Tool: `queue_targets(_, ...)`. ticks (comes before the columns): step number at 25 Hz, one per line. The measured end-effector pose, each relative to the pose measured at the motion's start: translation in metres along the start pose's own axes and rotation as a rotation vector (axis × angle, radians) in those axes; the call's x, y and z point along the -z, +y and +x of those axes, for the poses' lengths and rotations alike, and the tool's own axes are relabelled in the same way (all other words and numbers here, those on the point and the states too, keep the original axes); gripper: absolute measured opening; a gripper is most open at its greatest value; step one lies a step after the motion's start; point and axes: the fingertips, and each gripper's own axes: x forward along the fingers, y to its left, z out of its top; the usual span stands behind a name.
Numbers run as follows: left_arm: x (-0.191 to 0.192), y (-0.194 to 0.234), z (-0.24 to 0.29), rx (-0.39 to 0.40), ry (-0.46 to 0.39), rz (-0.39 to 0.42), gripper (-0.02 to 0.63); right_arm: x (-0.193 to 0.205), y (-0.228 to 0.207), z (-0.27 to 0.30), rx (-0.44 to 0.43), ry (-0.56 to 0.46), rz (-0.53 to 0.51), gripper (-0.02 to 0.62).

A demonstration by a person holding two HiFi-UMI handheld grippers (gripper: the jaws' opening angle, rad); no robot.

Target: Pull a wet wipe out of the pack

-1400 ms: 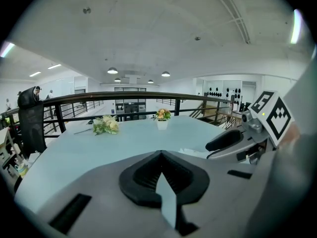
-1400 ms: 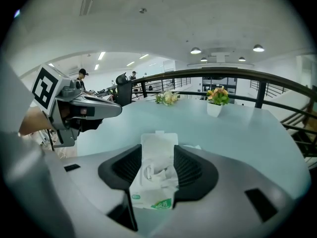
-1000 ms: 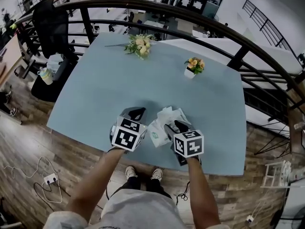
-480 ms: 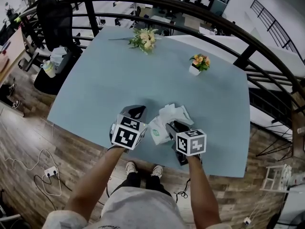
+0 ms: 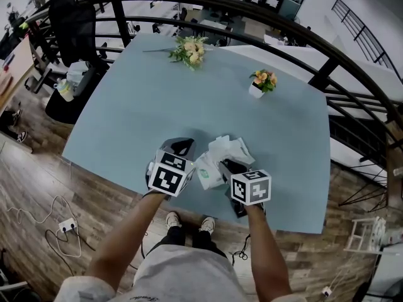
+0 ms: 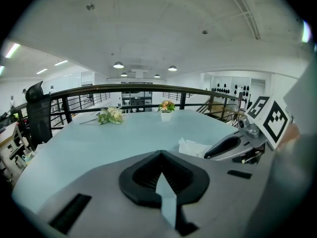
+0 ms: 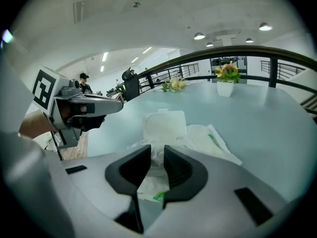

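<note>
The white wet wipe pack (image 5: 208, 168) lies on the blue table (image 5: 138, 112) near its front edge, with its lid (image 7: 164, 125) flipped open. A crumpled wet wipe (image 7: 157, 158) sticks up from the opening. My right gripper (image 7: 157, 151) is over the pack. Its jaws have just been closing, and the wipe now fills the narrow gap between the pads. In the head view the right gripper (image 5: 228, 167) covers the pack's right part. My left gripper (image 5: 179, 148) rests just left of the pack and does not touch it. The left gripper (image 6: 161, 155) is shut on nothing.
A bouquet (image 5: 191, 48) lies at the table's far edge and a small potted flower (image 5: 261, 83) stands far right. A dark railing (image 5: 296, 39) curves round the table. An office chair (image 5: 72, 24) stands beyond the left corner. The person stands at the table's front edge.
Both grippers keep their places at the pack. Only the head camera's aim has shifted a little.
</note>
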Motion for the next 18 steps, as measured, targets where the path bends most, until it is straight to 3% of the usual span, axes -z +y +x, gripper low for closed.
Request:
queue_targets(10,-0.0009,-0.0055,0.0003,0.007,0.005,0.002,-0.006,-0.0011,-0.0007,-0.0010,0.012,-0.019,0.009,0.023)
queue_targets(18,0.0010,-0.0057,0.0026,-0.005,0.011,0.004,-0.006,-0.0019,-0.0041,-0.0001,-0.009,-0.021,0.012,0.009)
